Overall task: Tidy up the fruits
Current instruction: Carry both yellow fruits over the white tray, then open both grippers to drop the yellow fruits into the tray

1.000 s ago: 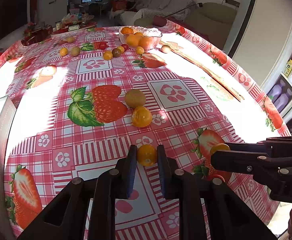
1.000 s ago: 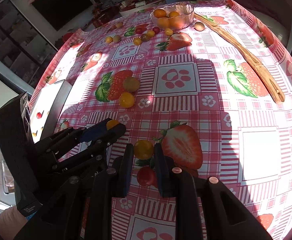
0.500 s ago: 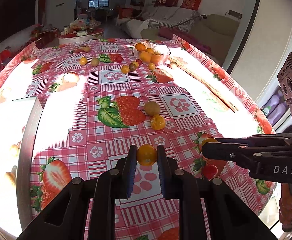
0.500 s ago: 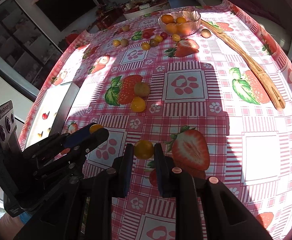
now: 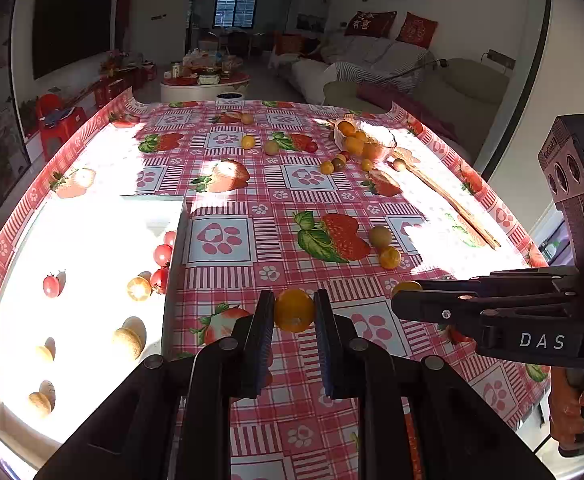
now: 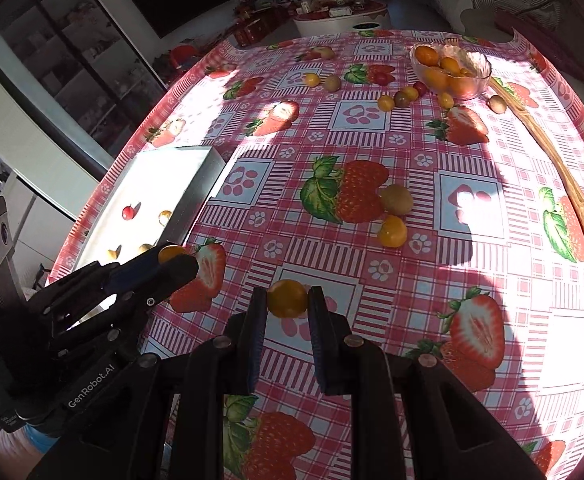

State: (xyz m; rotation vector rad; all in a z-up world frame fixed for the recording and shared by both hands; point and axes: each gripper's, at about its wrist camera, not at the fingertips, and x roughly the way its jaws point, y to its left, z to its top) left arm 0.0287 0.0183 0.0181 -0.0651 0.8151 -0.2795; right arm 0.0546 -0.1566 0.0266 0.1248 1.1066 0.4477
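Observation:
My left gripper (image 5: 294, 314) is shut on a yellow cherry tomato (image 5: 294, 309), held above the strawberry-print tablecloth just right of the white tray (image 5: 91, 216). My right gripper (image 6: 287, 299) is shut on another yellow cherry tomato (image 6: 287, 298). In the left wrist view that right gripper (image 5: 402, 294) reaches in from the right with its tomato (image 5: 406, 286) at the tips. The right wrist view shows the left gripper (image 6: 173, 258) at lower left beside the tray (image 6: 195, 188). The tray holds several red and yellow tomatoes and pale fruits.
A glass bowl (image 5: 386, 142) of orange fruit stands at the far right. Loose small fruits lie near it (image 5: 334, 164). A greenish fruit (image 6: 396, 199) and a yellow one (image 6: 392, 232) sit mid-table. A long wooden stick (image 6: 552, 160) lies along the right edge. A hand (image 5: 580, 408) holds the right gripper.
Both grippers have risen and swung left toward the white tray, each keeping its yellow tomato. The tray now fills the left of the left wrist view.

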